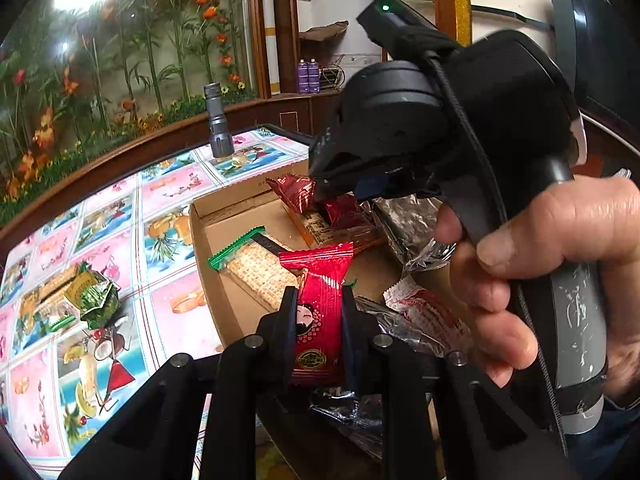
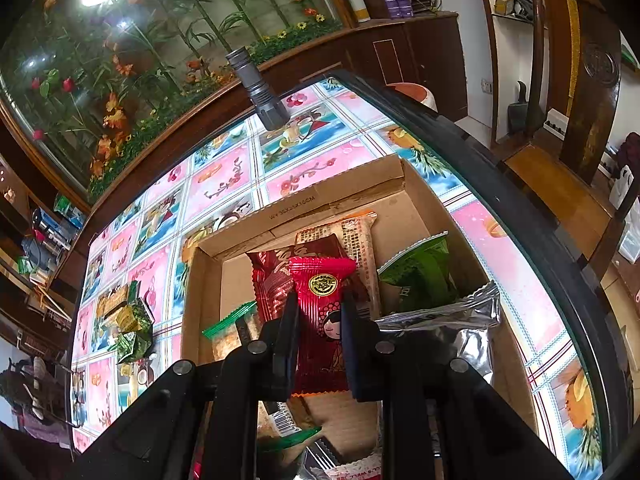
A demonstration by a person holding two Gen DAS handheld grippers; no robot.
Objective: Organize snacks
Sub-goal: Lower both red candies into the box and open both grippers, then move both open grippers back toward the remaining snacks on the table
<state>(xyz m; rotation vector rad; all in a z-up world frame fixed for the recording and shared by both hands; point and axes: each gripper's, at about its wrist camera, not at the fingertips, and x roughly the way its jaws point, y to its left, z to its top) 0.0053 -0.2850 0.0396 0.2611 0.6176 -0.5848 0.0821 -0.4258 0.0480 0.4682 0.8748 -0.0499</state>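
Note:
My left gripper is shut on a red snack packet with a cartoon face, held over the cardboard box. My right gripper is shut on a similar red snack packet, also above the box. In the left wrist view the right gripper shows as a black body held by a hand, its tips at a dark red packet. The box holds a green-edged cracker pack, silver foil bags, a green packet and an orange-edged pack.
Green-gold snack packets lie on the patterned tablecloth left of the box; they also show in the right wrist view. A grey flashlight stands at the table's far edge. The table's dark rim runs along the right.

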